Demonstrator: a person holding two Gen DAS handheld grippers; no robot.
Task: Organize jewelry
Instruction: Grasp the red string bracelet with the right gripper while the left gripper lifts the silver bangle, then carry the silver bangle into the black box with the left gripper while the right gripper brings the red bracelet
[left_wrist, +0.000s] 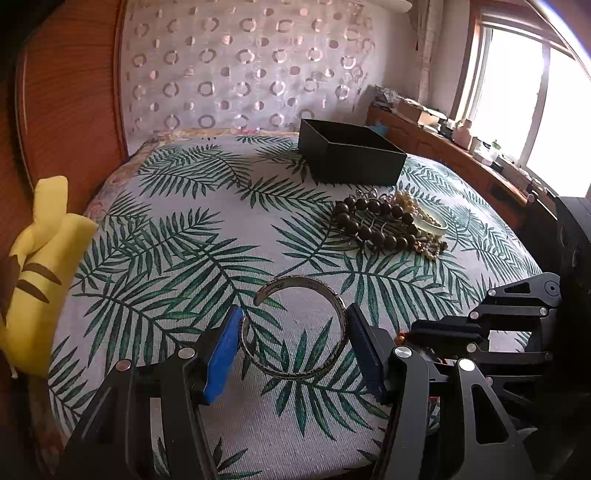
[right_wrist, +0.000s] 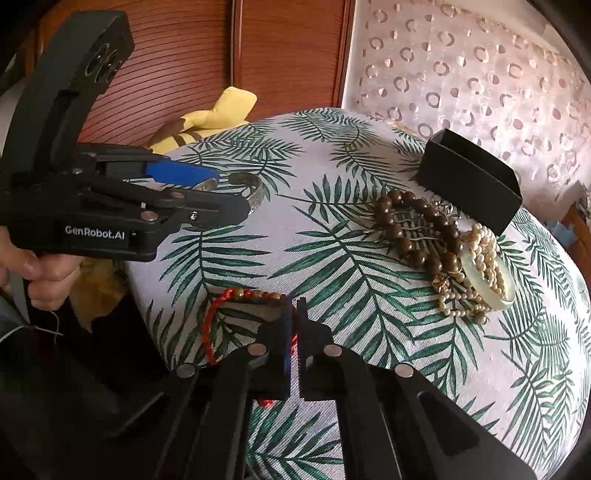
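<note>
My left gripper (left_wrist: 293, 321) is shut on a silver cuff bangle (left_wrist: 334, 295), gripped across its width between the blue pads just above the leaf-print cloth (left_wrist: 184, 236); the bangle also shows in the right wrist view (right_wrist: 255, 190). My right gripper (right_wrist: 295, 306) is shut on a red string bracelet with gold beads (right_wrist: 236, 297) at the near edge. A pile with dark wooden beads (right_wrist: 413, 229), pearl strands (right_wrist: 484, 254) and a pale jade bangle (right_wrist: 471, 275) lies to the right. An open black box (left_wrist: 351, 151) stands at the far side, also in the right wrist view (right_wrist: 469, 181).
A yellow plush toy (left_wrist: 40, 258) lies off the cloth's left edge against a wooden cabinet (left_wrist: 66, 110). A patterned curtain (left_wrist: 240, 66) hangs behind. A cluttered wooden shelf (left_wrist: 461, 147) runs under the window on the right.
</note>
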